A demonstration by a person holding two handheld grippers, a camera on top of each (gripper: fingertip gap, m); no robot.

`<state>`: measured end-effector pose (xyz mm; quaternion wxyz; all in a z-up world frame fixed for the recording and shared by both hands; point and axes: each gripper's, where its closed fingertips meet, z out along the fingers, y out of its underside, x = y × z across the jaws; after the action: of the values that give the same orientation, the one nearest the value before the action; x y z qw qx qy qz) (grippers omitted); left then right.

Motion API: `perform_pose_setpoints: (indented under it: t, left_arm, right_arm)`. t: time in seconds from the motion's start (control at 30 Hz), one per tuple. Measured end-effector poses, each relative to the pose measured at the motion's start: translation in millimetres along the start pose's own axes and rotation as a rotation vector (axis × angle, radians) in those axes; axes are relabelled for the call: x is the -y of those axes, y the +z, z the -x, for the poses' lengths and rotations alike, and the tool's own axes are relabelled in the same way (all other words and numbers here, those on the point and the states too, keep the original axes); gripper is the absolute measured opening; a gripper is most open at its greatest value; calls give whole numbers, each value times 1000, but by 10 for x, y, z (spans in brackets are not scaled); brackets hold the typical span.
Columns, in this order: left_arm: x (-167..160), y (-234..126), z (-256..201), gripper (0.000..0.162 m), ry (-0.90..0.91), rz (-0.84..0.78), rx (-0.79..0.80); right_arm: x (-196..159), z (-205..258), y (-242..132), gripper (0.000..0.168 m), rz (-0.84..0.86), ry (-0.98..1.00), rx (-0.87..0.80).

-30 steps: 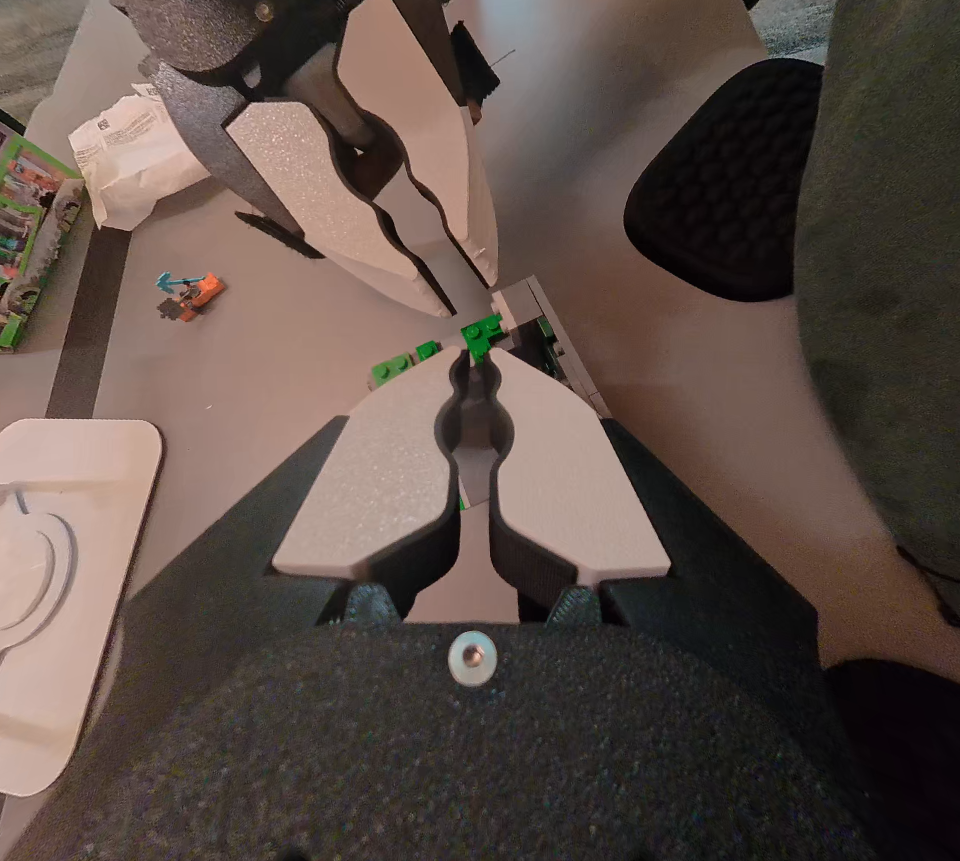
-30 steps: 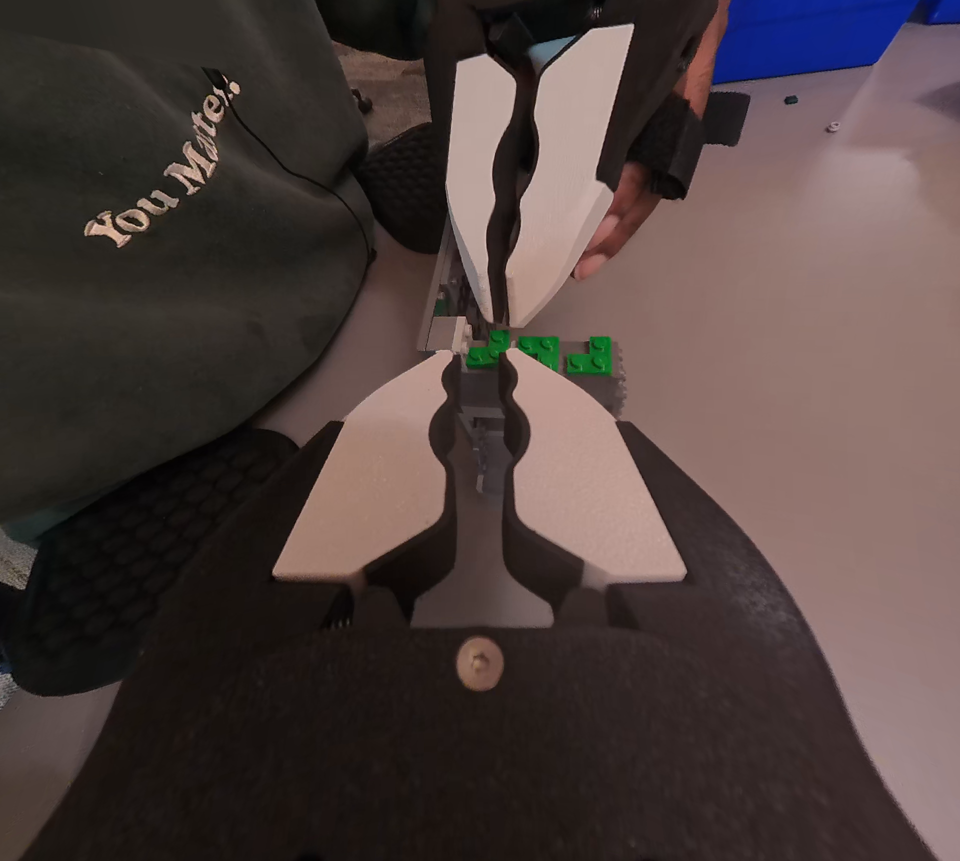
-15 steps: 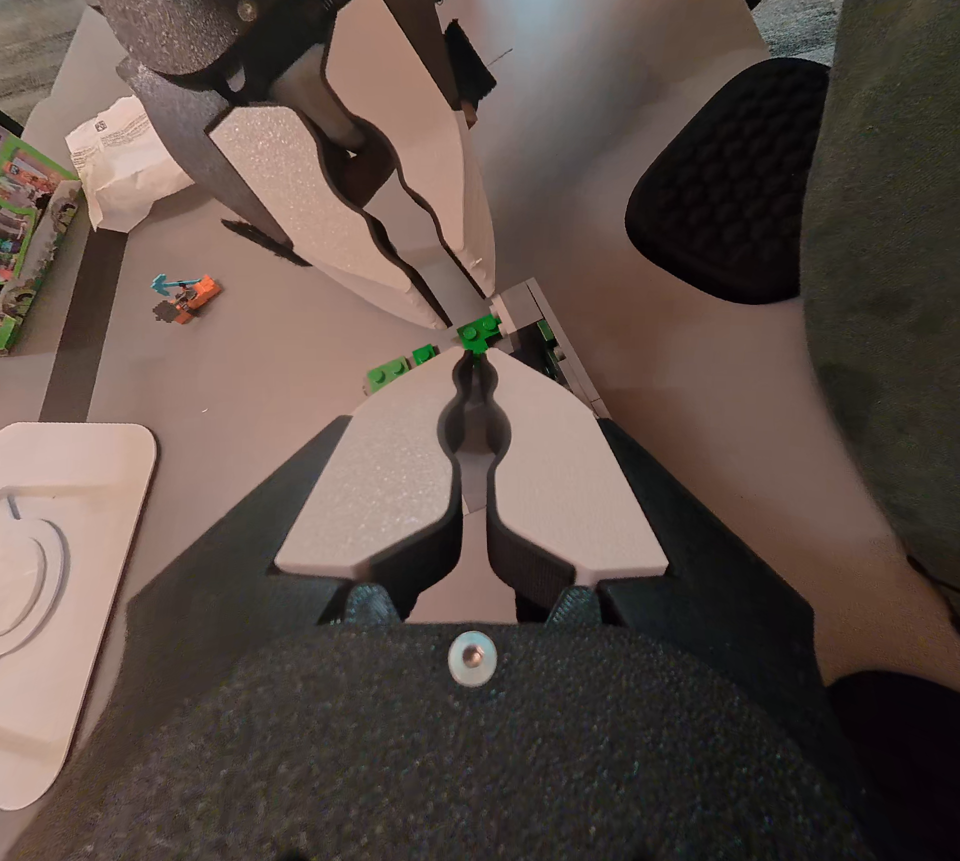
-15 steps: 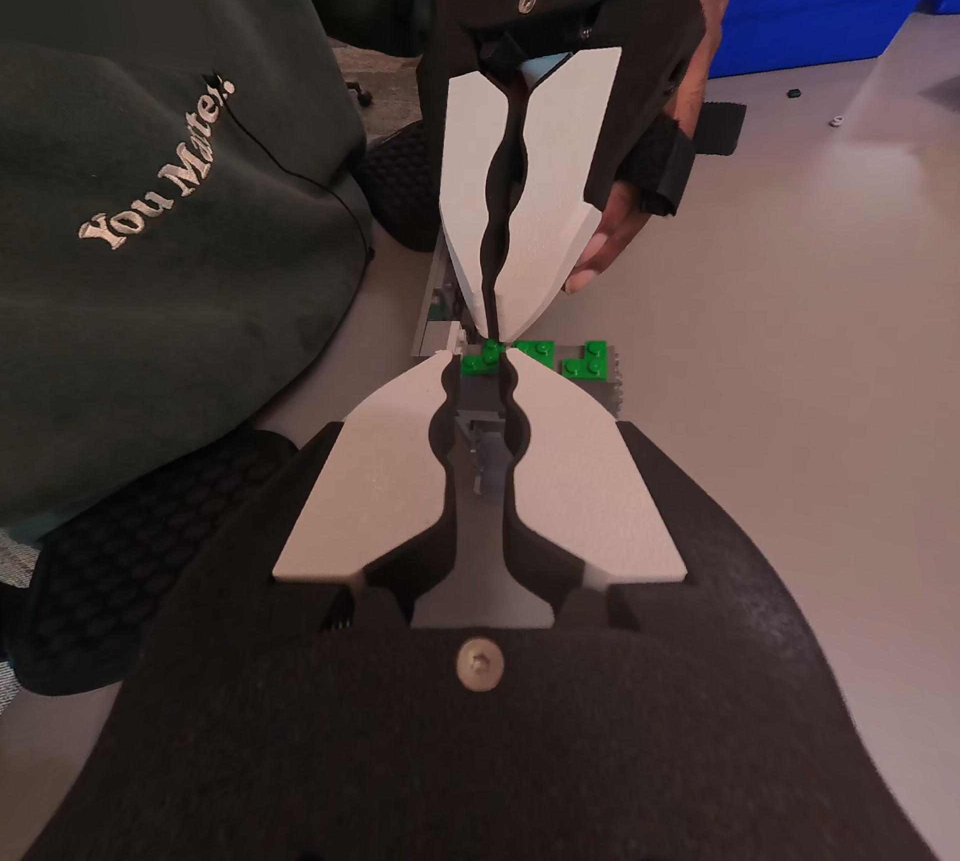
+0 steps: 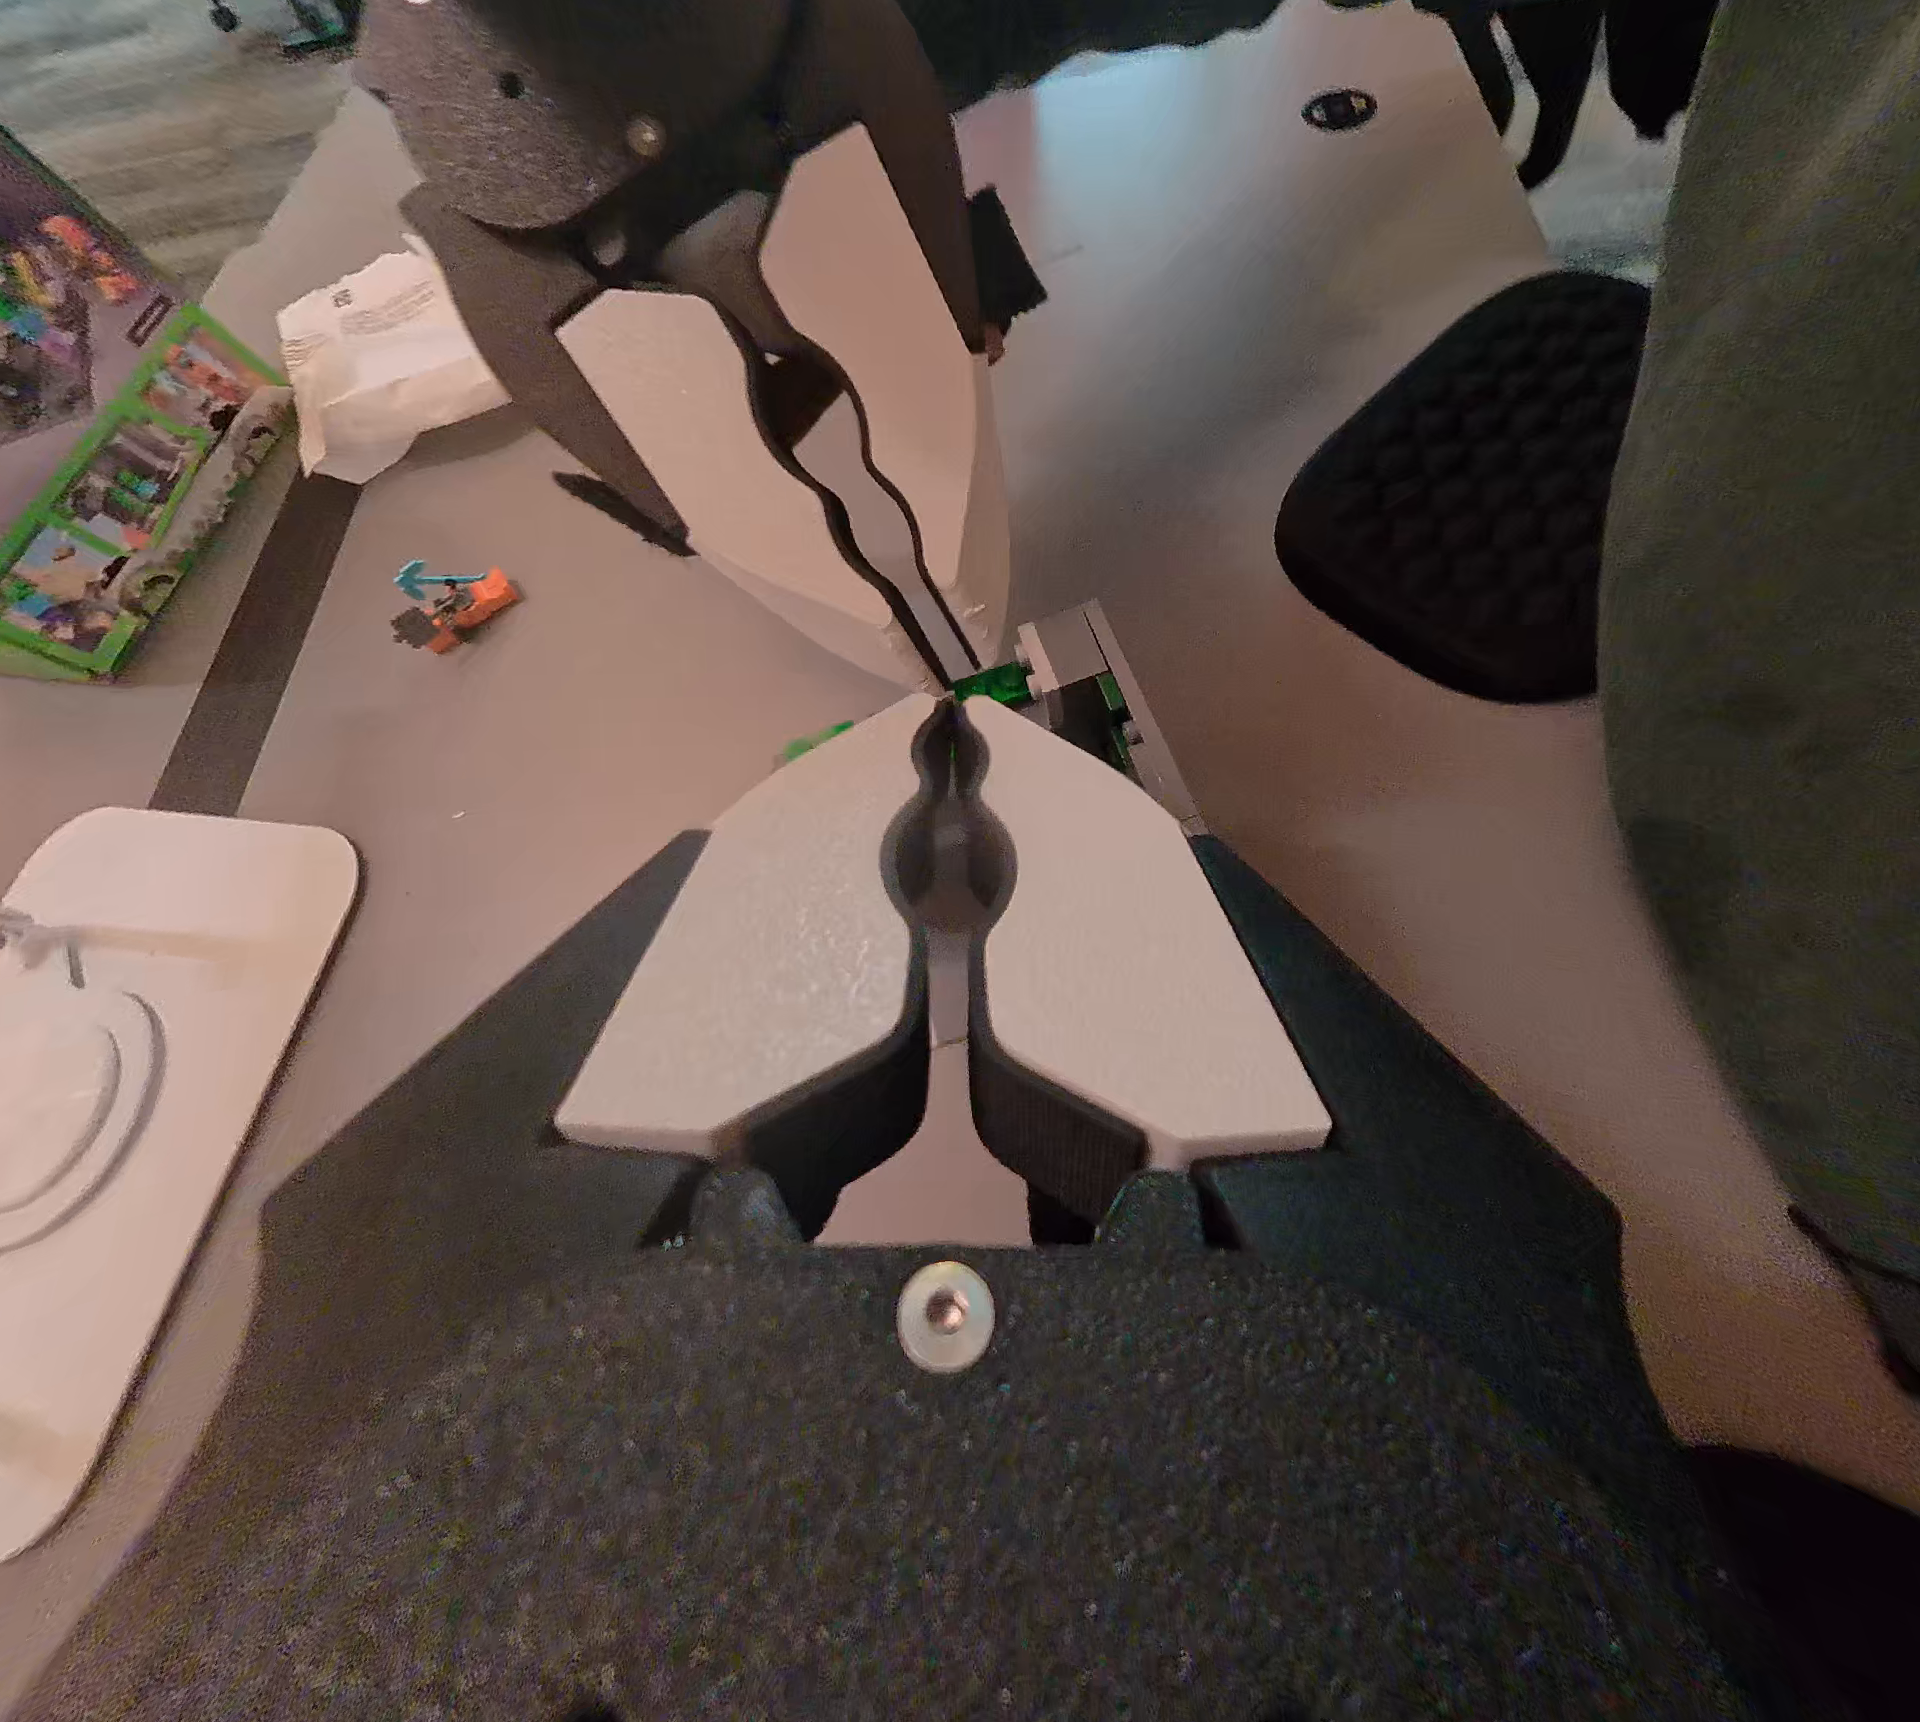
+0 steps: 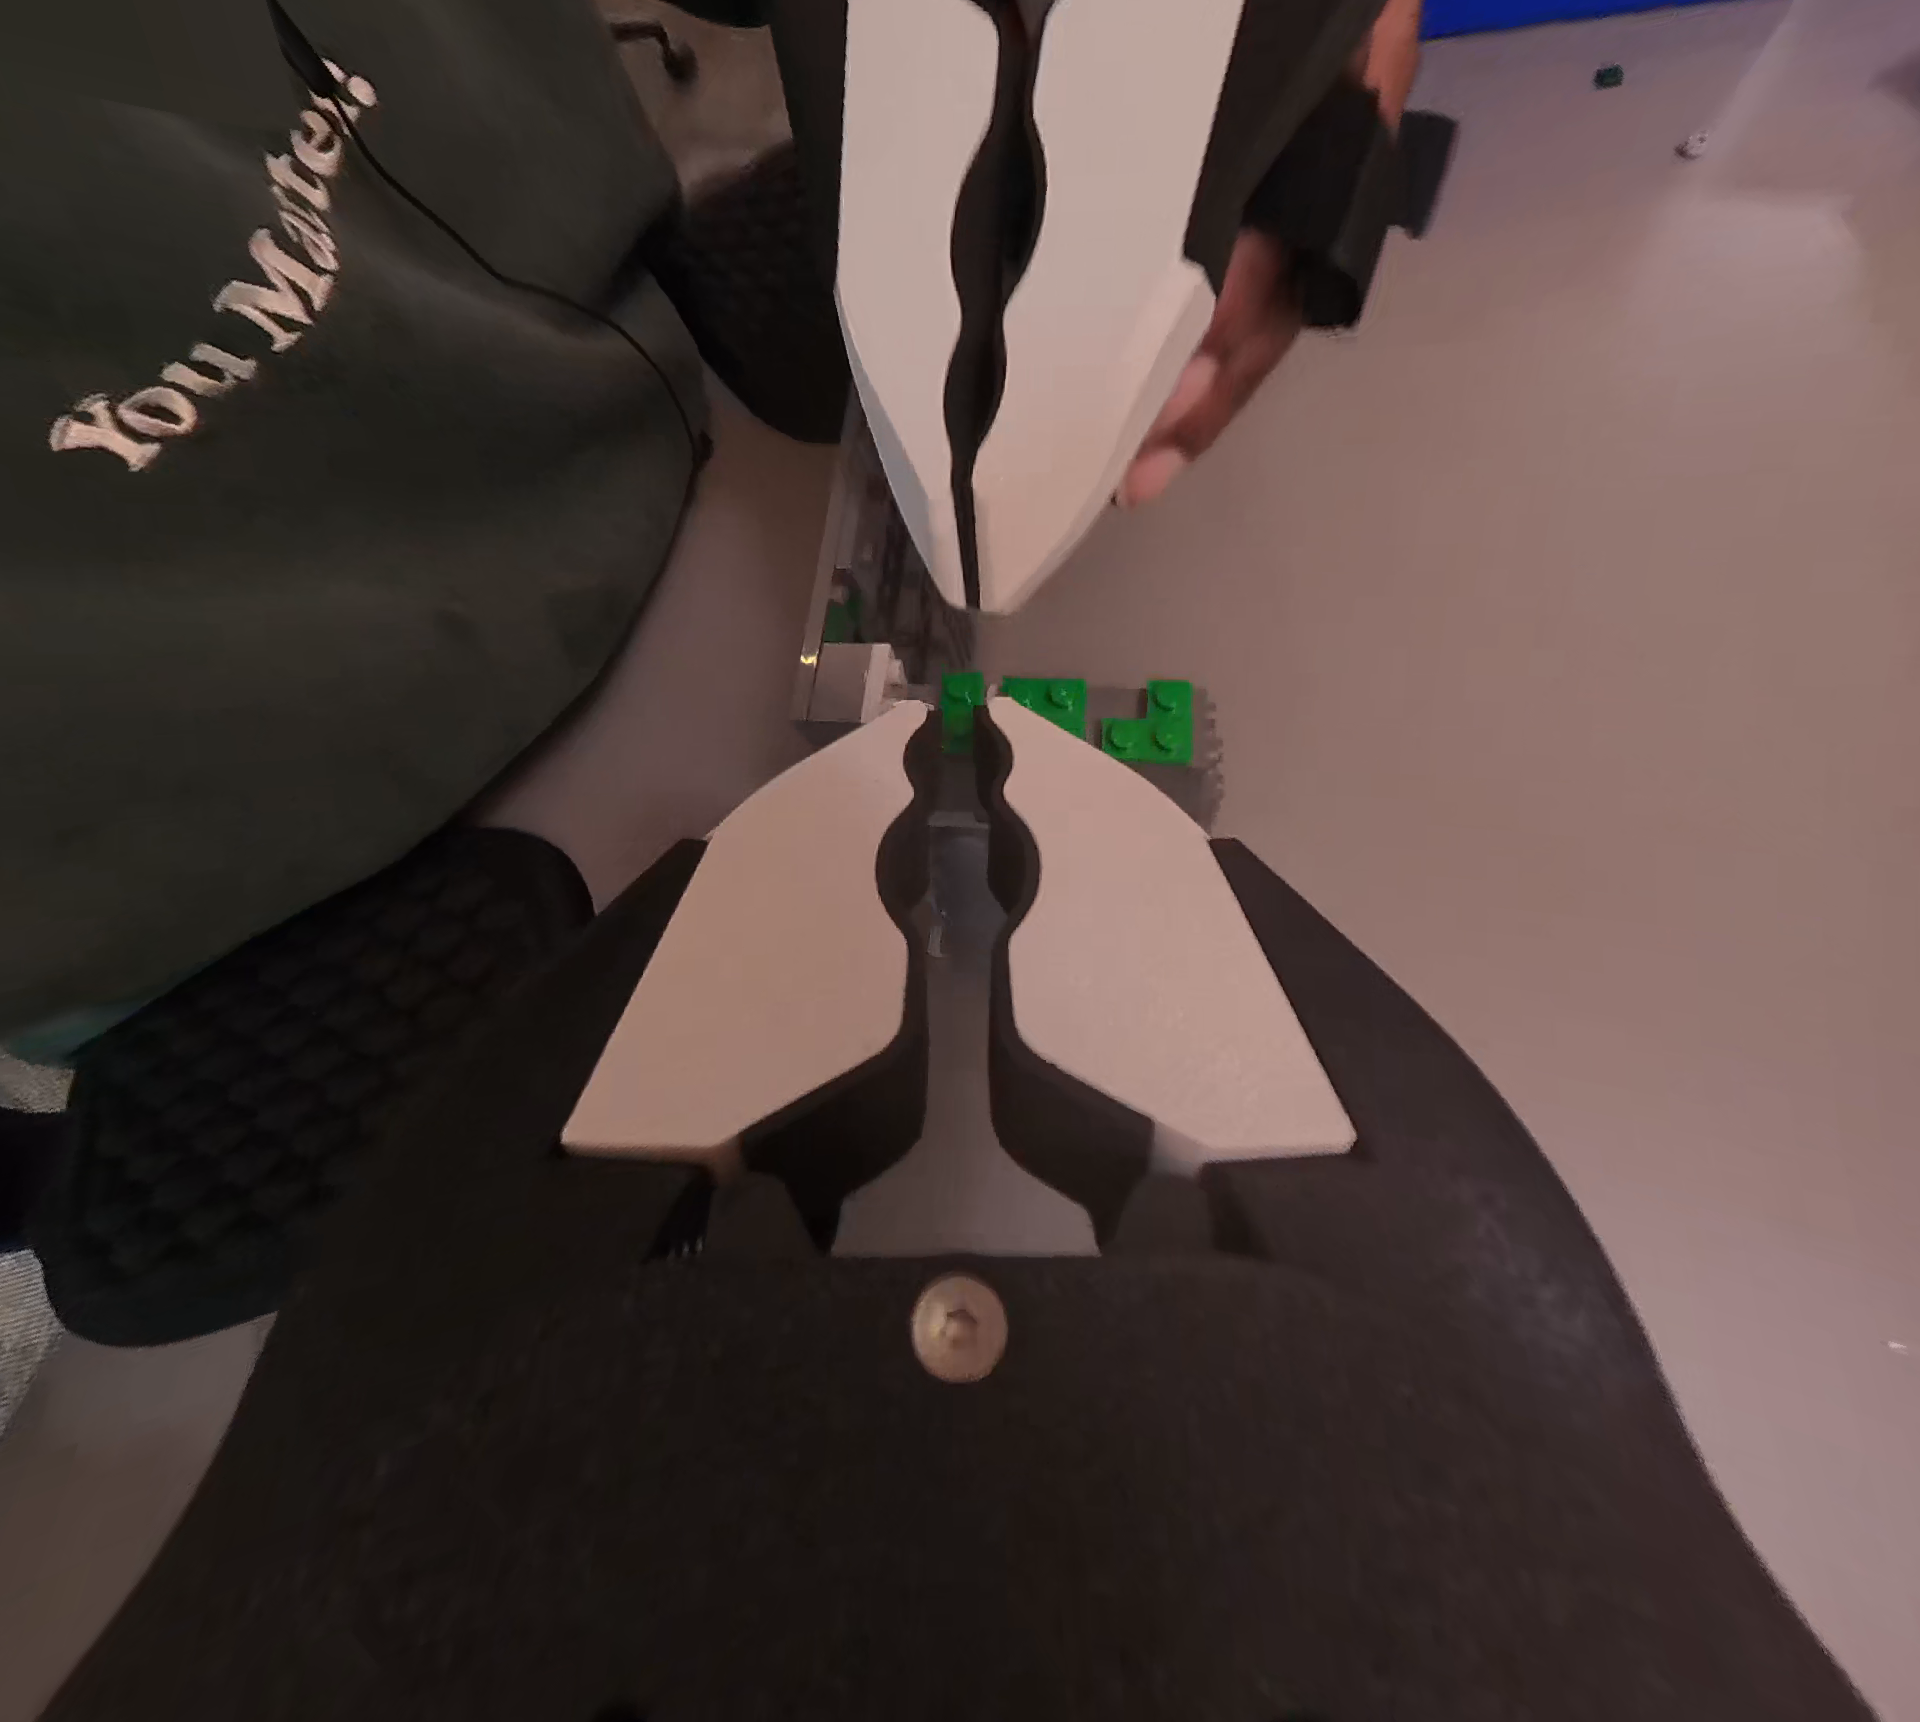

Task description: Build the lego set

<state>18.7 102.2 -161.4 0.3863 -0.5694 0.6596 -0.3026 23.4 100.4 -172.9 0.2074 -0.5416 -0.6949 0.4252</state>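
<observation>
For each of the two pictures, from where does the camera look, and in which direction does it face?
Left wrist view: sits on the left gripper, looks along its fingers across the grey table at the lego build; the right gripper comes from the opposite side.
Right wrist view: sits on the right gripper, faces the person's green sweater; the left gripper and a hand show.
Shared: both grippers and the green pieces on the build.
</observation>
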Motion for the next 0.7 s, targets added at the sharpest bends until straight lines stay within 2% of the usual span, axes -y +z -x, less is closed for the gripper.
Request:
perform_pose_setpoints:
  t: [0.13, 0.27, 0.47, 0.57, 0.7]
  left_arm:
    - [11, -137, -51, 1, -103, -92, 27]
    - [27, -267, -201, 13, -206, -151, 8]
    - [-122, -226, -357, 28, -221, -30, 55]
    - [-202, -150, -378, 25, -215, 14, 82]
    - [-274, -78, -385, 13, -189, 43, 109]
  right_arm:
    - [10, 5, 15, 5, 22, -3, 3]
    - [-4, 1, 32, 4, 52, -5, 6]
    - [-9, -6, 56, 3, 87, -8, 9]
    - [-8, -8, 60, 2, 98, -6, 8]
    - [-10, -6, 69, 0, 101, 0, 10]
